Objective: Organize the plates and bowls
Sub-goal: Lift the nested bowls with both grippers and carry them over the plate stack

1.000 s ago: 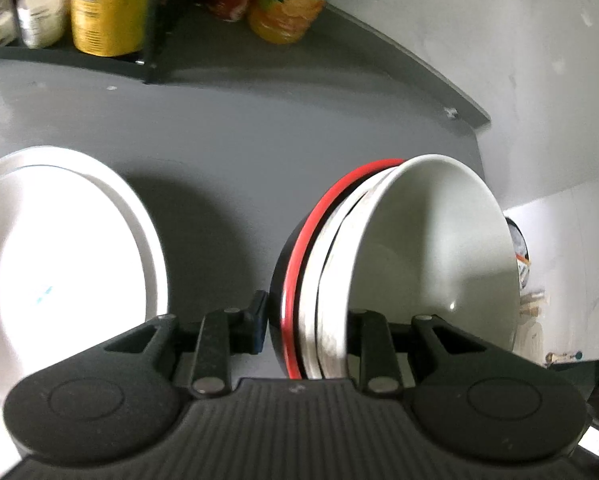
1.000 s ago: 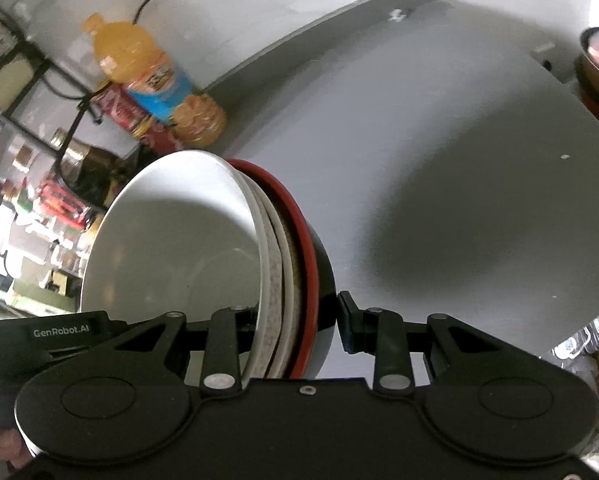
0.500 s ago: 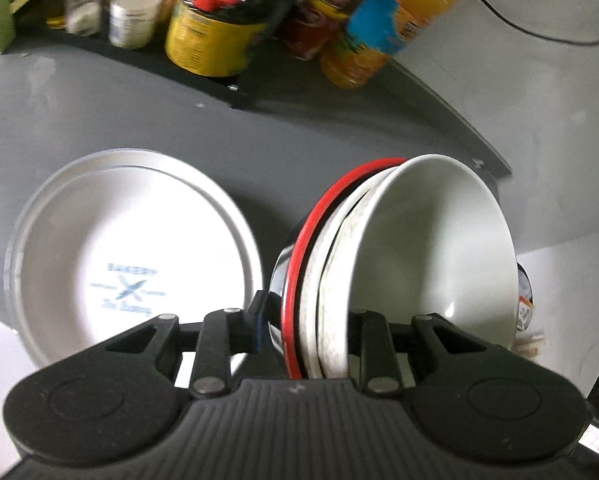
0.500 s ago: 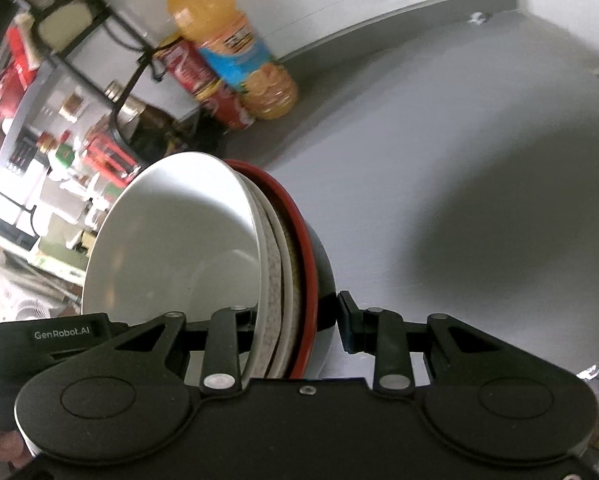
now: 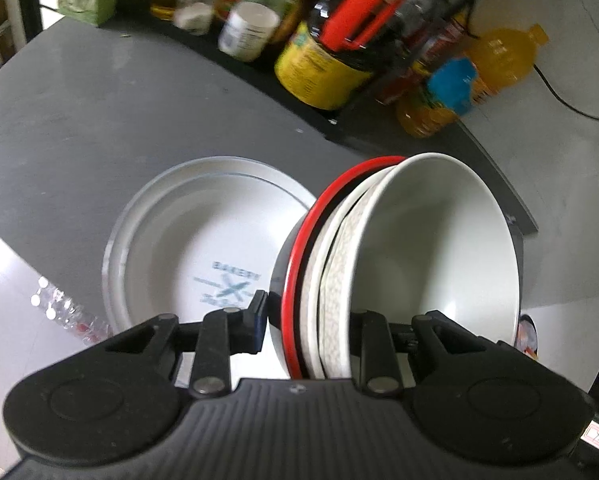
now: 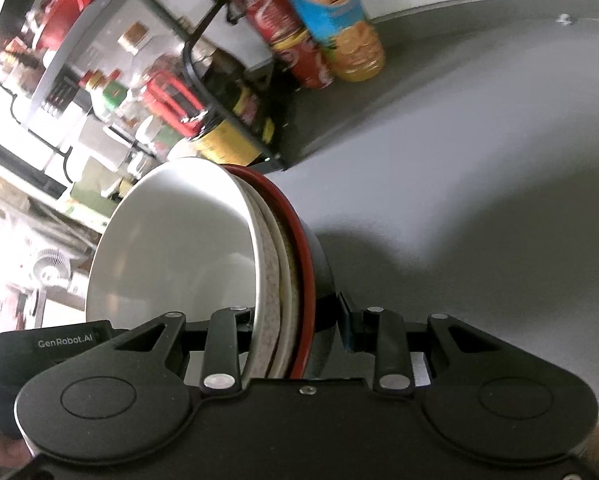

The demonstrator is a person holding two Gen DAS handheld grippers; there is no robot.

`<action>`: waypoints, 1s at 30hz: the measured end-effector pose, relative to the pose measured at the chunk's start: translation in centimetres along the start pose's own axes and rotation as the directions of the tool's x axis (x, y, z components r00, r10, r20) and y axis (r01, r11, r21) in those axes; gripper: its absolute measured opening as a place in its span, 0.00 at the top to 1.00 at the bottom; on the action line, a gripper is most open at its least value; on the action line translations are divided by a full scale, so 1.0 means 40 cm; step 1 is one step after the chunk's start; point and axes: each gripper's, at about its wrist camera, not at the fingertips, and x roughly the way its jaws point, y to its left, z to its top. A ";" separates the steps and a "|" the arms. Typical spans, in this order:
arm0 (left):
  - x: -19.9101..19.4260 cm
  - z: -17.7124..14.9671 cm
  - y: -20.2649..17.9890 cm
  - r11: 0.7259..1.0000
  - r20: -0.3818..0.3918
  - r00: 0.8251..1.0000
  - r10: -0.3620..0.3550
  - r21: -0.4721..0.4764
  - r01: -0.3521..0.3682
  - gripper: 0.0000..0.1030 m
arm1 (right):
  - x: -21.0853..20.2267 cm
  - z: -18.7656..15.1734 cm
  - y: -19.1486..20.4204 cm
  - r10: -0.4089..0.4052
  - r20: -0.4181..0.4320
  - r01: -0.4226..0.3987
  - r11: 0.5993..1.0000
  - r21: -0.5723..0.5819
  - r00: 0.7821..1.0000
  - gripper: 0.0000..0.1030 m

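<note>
Nested stack of bowls (image 5: 431,248) held on edge above grey countertop (image 5: 79,128), gripped from both sides. Left gripper (image 5: 307,324) clamped across stack rim: one finger against black-and-red outer bowl (image 5: 299,240), other inside white inner bowl. Right gripper (image 6: 291,320) likewise closed on the stack of bowls (image 6: 171,248), fingers either side of rims. White plate (image 5: 187,248) with blue print flat on countertop, just left of and partly behind stack in left view. Orange drink bottle (image 6: 339,20), red can (image 6: 287,32), jars on rack at counter's back.
</note>
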 end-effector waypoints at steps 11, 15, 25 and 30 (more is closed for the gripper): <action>-0.025 0.009 0.088 0.996 0.022 0.999 0.042 -0.080 -0.040 0.74 | 0.072 0.003 0.074 0.034 -0.068 -0.037 0.998 -0.046 0.997 0.70; -0.025 0.020 0.103 0.995 0.027 0.997 0.068 -0.081 -0.066 0.74 | 0.098 0.001 0.090 0.042 -0.093 -0.047 0.998 -0.047 0.995 0.70; 0.011 0.027 0.152 0.990 -0.011 0.996 0.084 -0.108 -0.085 0.74 | 0.158 -0.016 0.103 0.032 -0.145 -0.039 0.998 -0.044 0.989 0.70; 0.031 0.031 0.159 0.990 -0.025 0.996 0.091 -0.105 -0.093 0.74 | 0.175 -0.020 0.095 0.030 -0.157 -0.036 0.999 -0.035 0.987 0.70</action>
